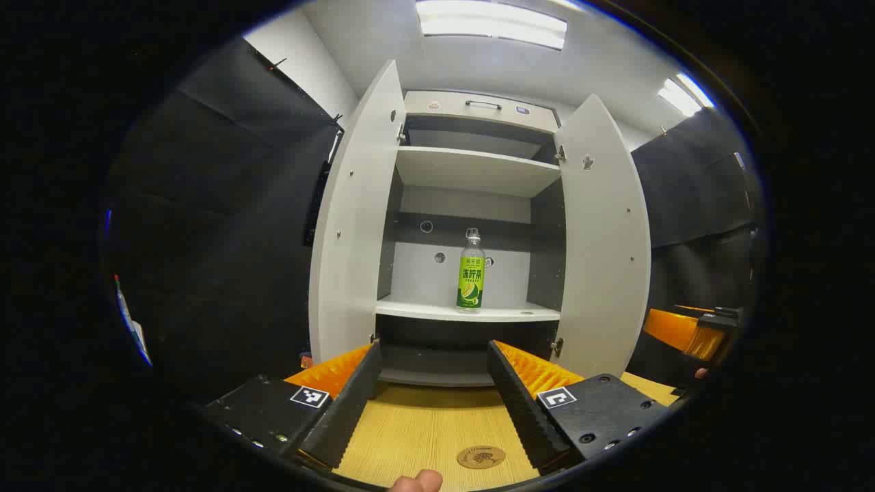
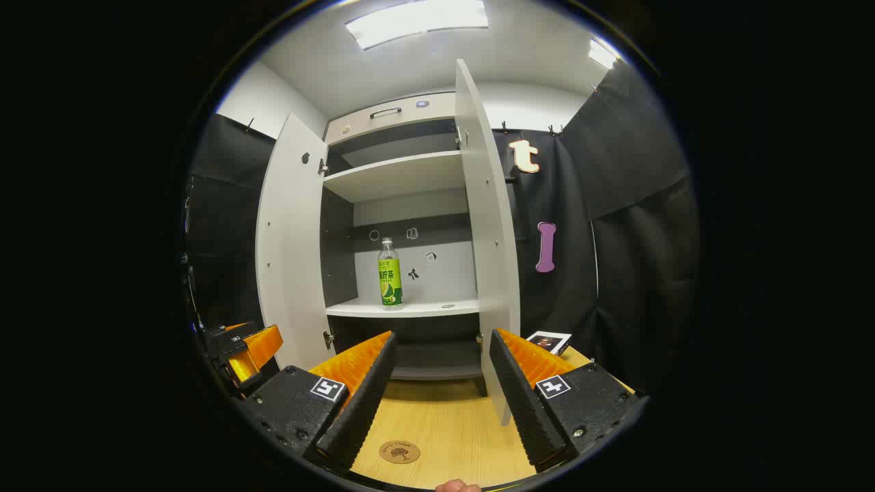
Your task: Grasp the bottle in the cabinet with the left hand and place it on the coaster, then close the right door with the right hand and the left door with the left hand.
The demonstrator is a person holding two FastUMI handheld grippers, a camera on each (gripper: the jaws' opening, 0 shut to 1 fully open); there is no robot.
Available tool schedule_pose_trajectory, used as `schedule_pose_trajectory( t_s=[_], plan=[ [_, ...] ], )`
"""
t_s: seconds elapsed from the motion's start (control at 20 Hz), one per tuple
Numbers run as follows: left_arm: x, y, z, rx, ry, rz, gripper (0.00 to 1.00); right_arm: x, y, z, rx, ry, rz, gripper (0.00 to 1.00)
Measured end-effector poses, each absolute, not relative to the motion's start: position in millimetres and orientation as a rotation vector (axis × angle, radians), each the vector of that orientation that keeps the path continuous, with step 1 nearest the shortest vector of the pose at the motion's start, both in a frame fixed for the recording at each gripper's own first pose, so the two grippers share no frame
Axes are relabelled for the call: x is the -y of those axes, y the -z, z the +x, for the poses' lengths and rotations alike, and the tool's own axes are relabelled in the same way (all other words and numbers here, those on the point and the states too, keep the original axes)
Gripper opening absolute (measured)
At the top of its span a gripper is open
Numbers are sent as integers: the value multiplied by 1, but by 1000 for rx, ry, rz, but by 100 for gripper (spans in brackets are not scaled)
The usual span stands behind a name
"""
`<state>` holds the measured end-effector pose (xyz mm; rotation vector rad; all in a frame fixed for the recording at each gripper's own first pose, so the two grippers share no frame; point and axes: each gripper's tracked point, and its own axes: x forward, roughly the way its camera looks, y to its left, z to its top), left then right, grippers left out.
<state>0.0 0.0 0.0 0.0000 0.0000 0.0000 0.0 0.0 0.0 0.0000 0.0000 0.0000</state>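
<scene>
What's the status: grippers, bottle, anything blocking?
Left gripper open, empty; right gripper open, empty. Bottle upright on cabinet shelf, coaster bare. Both doors open, path unobstructed.

Bottle (image 1: 470,272) upright on the middle shelf (image 1: 467,312) of the cabinet (image 1: 472,109), frame centre, between both open doors; coaster (image 1: 480,456) on the counter (image 1: 424,430) before it, lower frame.
</scene>
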Motion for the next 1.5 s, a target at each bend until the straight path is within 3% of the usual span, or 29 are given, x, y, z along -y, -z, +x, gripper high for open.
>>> schedule_pose_trajectory(
  t_s=[0.9, 0.95, 1.0, 1.4, 1.45, 1.5],
  plan=[
    [-8, -2, 4, 7, -12, -5, 94, -1, -2, 4, 2, 8, -1, 83],
    [-8, -2, 5, 7, -14, -4, 99, -2, 0, 4, 0, 7, -4, 83],
    [-9, -2, 6, 8, -14, -5, 95, -2, 0, 5, -2, 6, -5, 83],
    [-7, -3, 11, 13, -10, -2, 95, -4, 3, 14, -12, 2, -1, 84],
    [-7, -3, 12, 13, -7, -3, 99, -4, 3, 14, -11, 2, 0, 84],
    [-6, -2, 12, 12, -4, -4, 95, -4, 3, 15, -10, 2, 1, 84]
  ],
)
